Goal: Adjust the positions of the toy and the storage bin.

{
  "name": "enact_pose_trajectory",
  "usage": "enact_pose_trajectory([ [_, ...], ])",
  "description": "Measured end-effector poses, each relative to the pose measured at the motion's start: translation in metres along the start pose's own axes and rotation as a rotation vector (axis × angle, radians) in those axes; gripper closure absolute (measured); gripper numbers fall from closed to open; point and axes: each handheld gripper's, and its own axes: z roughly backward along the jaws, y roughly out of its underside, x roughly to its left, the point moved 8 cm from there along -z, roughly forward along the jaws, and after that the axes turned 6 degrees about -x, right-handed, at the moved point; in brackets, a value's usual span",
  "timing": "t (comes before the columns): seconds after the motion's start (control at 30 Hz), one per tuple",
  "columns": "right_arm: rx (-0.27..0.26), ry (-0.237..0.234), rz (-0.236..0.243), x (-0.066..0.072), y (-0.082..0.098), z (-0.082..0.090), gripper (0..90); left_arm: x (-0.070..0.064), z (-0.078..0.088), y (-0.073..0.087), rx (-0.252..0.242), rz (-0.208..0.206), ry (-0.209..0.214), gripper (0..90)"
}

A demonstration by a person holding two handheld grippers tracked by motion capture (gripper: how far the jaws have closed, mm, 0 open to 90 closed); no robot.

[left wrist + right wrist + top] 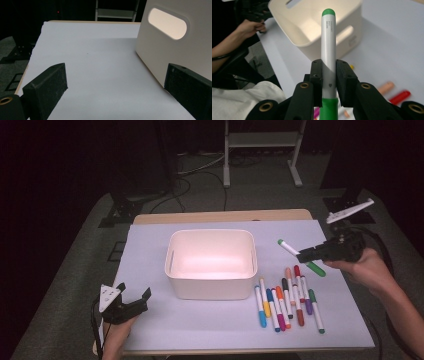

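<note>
- One white-covered table [150,245], largest thing in the high view, running from the near edge out toward twelve o'clock.
- One white bin [211,263] with slot handles, standing near the table's centre; side wall and one handle slot seen up close in the left gripper view [172,37].
- Two grippers: left gripper [131,301] at about seven o'clock from the bin, jaws spread wide with nothing between them, bare table showing in the gap in its own view [115,82]; right gripper [301,254] at about three o'clock from the bin, raised above the table.
- Ten or so markers [287,302] lying side by side on the table at about four o'clock from the bin, in mixed colours; exact count hard to fix.
- One green marker [300,256], white barrel with green cap and green end, clamped at mid-barrel between the right gripper's closed jaws [329,80]; cap end sticking out past the fingertips toward the bin, green rear end behind the pads.
</note>
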Motion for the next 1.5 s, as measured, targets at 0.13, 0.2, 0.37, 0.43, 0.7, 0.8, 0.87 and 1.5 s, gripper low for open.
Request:
enact_pose_trajectory([
  [0.13, 0.037, -0.052, 0.068, 0.019, -0.027, -0.019, 75.6, 0.0, 0.0, 0.001, 0.005, 0.004, 0.003, 3.2],
  [0.2, 0.068, -0.068, 0.099, 0.028, -0.039, -0.032, 75.6, 0.0, 0.0, 0.001, 0.006, 0.008, 0.004, 3.2],
  [0.37, 0.137, -0.116, 0.16, 0.047, -0.064, -0.068, 75.7, 0.001, -0.001, 0.002, 0.01, 0.007, 0.013, 3.2],
  [0.43, 0.142, -0.125, 0.169, 0.049, -0.067, -0.073, 75.6, 0.001, -0.002, 0.003, 0.014, 0.008, 0.018, 3.2],
  [0.7, 0.228, -0.212, 0.239, 0.067, -0.085, -0.137, 75.6, 0.007, 0.0, 0.004, 0.01, 0.02, 0.01, 3.2],
  [0.8, 0.247, -0.222, 0.245, 0.068, -0.085, -0.148, 75.7, 0.008, 0.001, 0.004, 0.004, 0.018, 0.008, 3.3],
  [0.87, 0.269, -0.226, 0.249, 0.068, -0.083, -0.16, 75.6, 0.009, 0.0, 0.003, 0.0, 0.021, 0.008, 3.3],
  [1.5, 0.474, -0.192, 0.3, 0.06, -0.054, -0.234, 75.6, 0.008, -0.001, 0.004, 0.004, 0.022, 0.017, 3.4],
])
